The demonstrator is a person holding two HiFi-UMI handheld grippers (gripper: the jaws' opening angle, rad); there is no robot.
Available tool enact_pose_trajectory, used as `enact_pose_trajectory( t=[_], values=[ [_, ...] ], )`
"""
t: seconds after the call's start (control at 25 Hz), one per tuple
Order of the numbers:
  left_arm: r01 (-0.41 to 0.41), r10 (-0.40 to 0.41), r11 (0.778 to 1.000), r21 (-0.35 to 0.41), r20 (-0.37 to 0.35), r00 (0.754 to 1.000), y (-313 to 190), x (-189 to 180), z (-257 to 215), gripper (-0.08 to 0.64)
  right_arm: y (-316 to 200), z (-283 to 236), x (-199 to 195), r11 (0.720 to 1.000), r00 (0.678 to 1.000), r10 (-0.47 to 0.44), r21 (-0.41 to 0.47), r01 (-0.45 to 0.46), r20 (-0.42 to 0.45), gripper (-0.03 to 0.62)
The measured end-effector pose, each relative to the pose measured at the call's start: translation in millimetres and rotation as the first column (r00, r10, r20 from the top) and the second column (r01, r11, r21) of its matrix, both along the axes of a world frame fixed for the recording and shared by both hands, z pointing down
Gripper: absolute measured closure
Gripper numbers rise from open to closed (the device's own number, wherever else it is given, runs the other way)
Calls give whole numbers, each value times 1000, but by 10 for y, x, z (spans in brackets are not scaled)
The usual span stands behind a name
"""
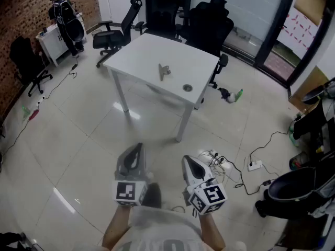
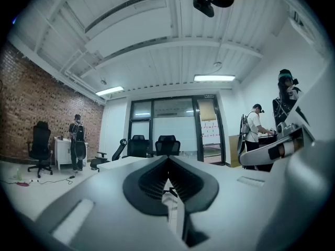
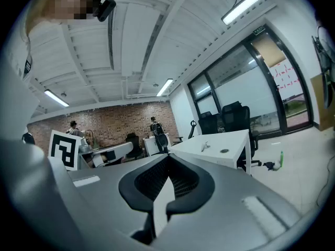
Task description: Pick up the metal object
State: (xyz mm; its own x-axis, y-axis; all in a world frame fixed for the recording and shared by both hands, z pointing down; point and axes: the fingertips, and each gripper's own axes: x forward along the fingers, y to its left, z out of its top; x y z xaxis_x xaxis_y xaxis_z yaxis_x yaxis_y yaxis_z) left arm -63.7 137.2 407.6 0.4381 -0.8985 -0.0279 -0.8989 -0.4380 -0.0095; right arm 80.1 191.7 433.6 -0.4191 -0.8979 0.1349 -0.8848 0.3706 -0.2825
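Note:
The metal object (image 1: 164, 71), a small grey clip-like piece, lies near the middle of a white table (image 1: 136, 54) well ahead of me. A small round disc (image 1: 187, 88) sits close to it by the table's near edge. Both also show in the right gripper view, the metal object (image 3: 204, 146) and the disc (image 3: 224, 151), far off. My left gripper (image 1: 138, 146) and right gripper (image 1: 187, 159) hover side by side over the floor, far short of the table. Each pair of jaws is shut with nothing between them, as the left gripper (image 2: 168, 158) and right gripper (image 3: 168, 156) show in their own views.
Black office chairs (image 1: 207, 22) stand behind the table, with another (image 1: 26, 61) at the left wall. A person (image 1: 65, 17) stands by a white cabinet at the back left. Cables and a power strip (image 1: 255, 165) lie on the floor at the right, and a green-and-white bottle (image 1: 233, 95) beside the table leg.

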Motion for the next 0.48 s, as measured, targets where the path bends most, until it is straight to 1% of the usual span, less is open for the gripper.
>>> enact_pose_trajectory(
  t=[0.12, 0.24, 0.36, 0.48],
  values=[
    [-17, 17, 1000, 4, 6, 1000, -289, 67, 86, 561, -274, 110, 9, 1000, 1000, -4, -13, 4, 20, 581],
    [-29, 29, 1000, 2, 4, 1000, -705, 140, 175, 561, -666, 182, 0, 1000, 1000, -12, -15, 12, 13, 581],
    [-64, 64, 998, -2, -8, 998, -1235, 273, 210, 561, -1181, 187, 40, 1000, 1000, -2, -6, 2, 4, 581],
    [-116, 116, 993, 12, 8, 993, -1840, 432, 168, 561, -1820, 120, 91, 1000, 1000, 22, 13, -22, -6, 581]
  ],
)
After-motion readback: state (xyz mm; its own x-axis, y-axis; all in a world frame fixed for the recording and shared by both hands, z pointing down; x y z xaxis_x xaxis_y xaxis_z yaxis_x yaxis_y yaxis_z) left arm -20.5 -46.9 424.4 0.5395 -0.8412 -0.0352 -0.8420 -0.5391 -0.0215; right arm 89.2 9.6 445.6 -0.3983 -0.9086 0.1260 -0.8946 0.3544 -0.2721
